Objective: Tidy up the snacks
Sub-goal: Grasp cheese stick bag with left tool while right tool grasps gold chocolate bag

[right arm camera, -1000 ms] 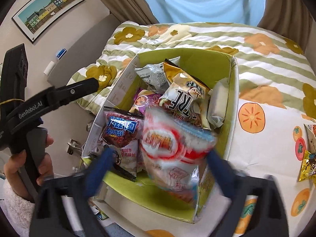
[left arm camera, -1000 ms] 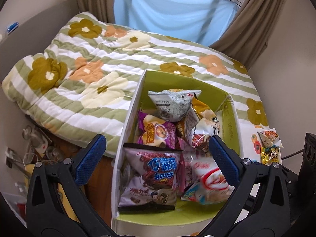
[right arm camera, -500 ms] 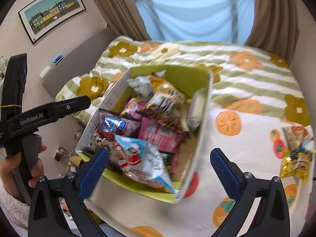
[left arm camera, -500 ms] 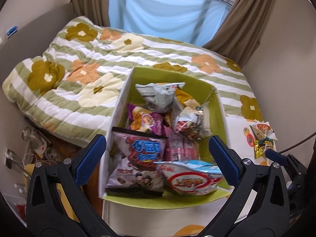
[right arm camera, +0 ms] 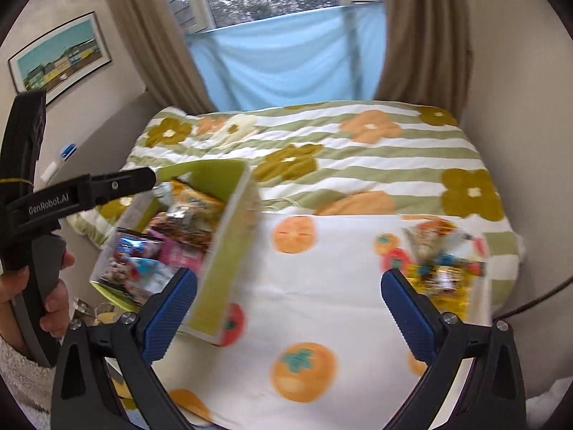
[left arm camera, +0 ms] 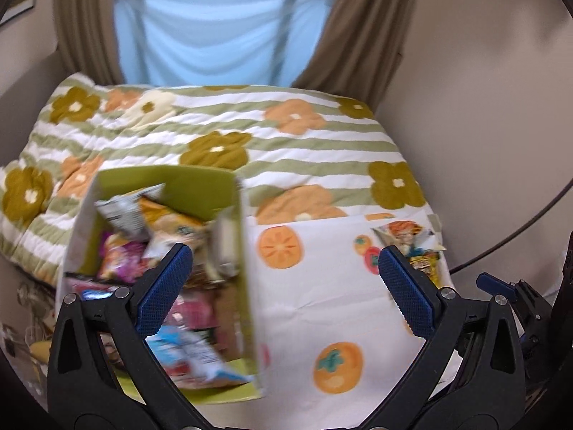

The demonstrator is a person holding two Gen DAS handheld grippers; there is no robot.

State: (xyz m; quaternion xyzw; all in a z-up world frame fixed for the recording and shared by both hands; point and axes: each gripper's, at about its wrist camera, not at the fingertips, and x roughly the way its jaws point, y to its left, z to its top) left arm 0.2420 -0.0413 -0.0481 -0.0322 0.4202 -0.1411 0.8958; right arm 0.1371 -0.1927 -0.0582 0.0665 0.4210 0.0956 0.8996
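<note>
Both pairs of jaws are spread wide and nothing is gripped in either. The left gripper [left arm camera: 284, 272] is held over the near part of the bed, with the snack box under its left jaw. The right gripper [right arm camera: 288, 304] is pointed at the patterned sheet [right arm camera: 322, 308], between the box and the loose packets.

Box [left arm camera: 247, 251]: green inside, white outside, seated at the near left edge of the bed and filled with packets. A blue and white packet [left arm camera: 193, 354] is lying at the near end, seemingly up against the near rim; blur prevents a firmer reading. A grey packet [left arm camera: 125, 211] and an orange packet [left arm camera: 172, 220] are seen at the far end.

Loose packets [right arm camera: 442, 258]: a small pile on the sheet at the right, near the bed's right edge, well apart from the box. Individual packets cannot be counted through the motion blur.

Judged step: the loose pile is to be fetched next, probably by the right gripper, as it is nearer.

Risks noted:
- The pile is close to the bed's edge, so a packet could be pushed off the side by a sweeping approach.
- The wrappers look slick and crinkled, so a shallow pinch may slip, or two packets may be taken at once.
- The box is full, so a further packet could slide off over the rim.
- The bedding is soft, so the box could be tipped by a nudge.
</note>
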